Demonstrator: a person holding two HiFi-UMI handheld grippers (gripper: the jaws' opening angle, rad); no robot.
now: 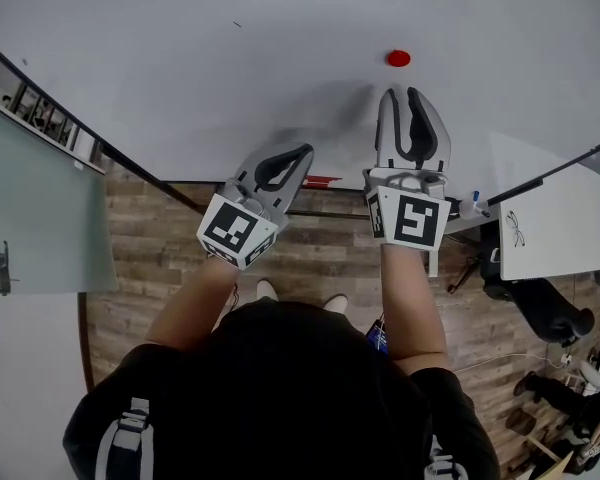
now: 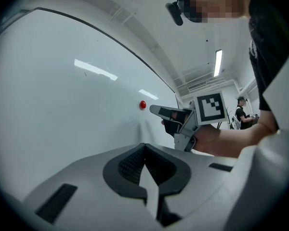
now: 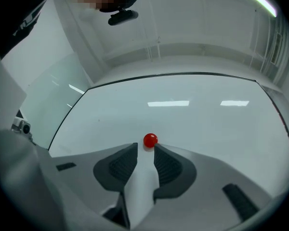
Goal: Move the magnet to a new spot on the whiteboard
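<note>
A small round red magnet sticks to the large whiteboard. In the right gripper view the magnet sits just beyond the tips of my right gripper, which is open with nothing between the pads. From the head view my right gripper points at the board a little below the magnet. My left gripper hangs lower and to the left near the board's bottom edge, shut and empty. The left gripper view shows its closed tips, the magnet and the right gripper beyond.
A red marker lies on the ledge under the board. A smaller white board stands at the right, with a dark chair below it. A grey door is at the left. A person stands far off.
</note>
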